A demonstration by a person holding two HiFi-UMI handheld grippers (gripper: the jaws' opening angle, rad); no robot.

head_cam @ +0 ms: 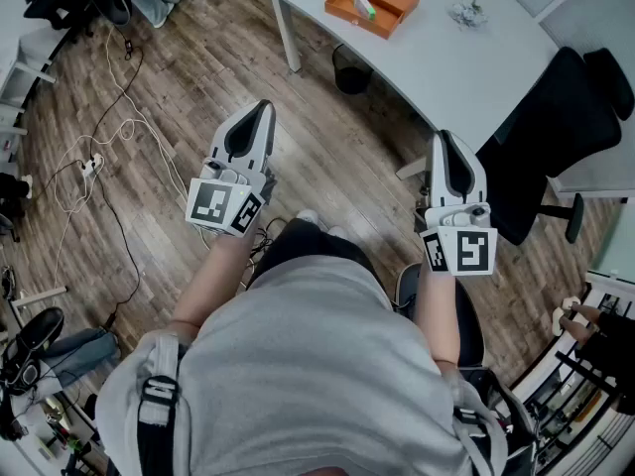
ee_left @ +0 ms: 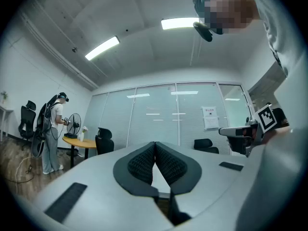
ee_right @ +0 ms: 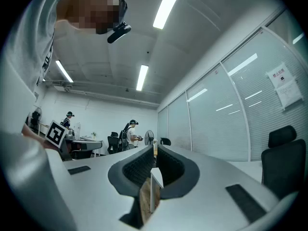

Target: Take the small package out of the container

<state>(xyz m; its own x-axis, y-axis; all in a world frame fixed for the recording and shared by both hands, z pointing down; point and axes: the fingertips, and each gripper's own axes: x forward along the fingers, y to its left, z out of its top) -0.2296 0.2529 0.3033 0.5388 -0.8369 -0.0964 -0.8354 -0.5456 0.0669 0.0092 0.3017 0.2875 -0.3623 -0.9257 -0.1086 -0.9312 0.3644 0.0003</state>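
Observation:
The orange container (head_cam: 342, 8) stands on the white table (head_cam: 446, 62) at the top of the head view, with a small white and green package (head_cam: 365, 6) lying in it. Both grippers are held close to the body over the wooden floor, far short of the table. My left gripper (head_cam: 263, 109) has its jaws shut with nothing between them, tips meeting (ee_left: 155, 143). My right gripper (head_cam: 444, 137) also looks shut and empty (ee_right: 155, 147). Neither gripper view shows the container; both look across the room and up at the ceiling.
A black office chair (head_cam: 556, 137) stands right of the table, and a dark bin (head_cam: 352, 67) sits under its edge. A crumpled grey thing (head_cam: 468, 13) lies on the table. Cables (head_cam: 99, 157) trail over the floor at left. Another person (ee_left: 50, 129) stands by a round table (ee_left: 79, 141).

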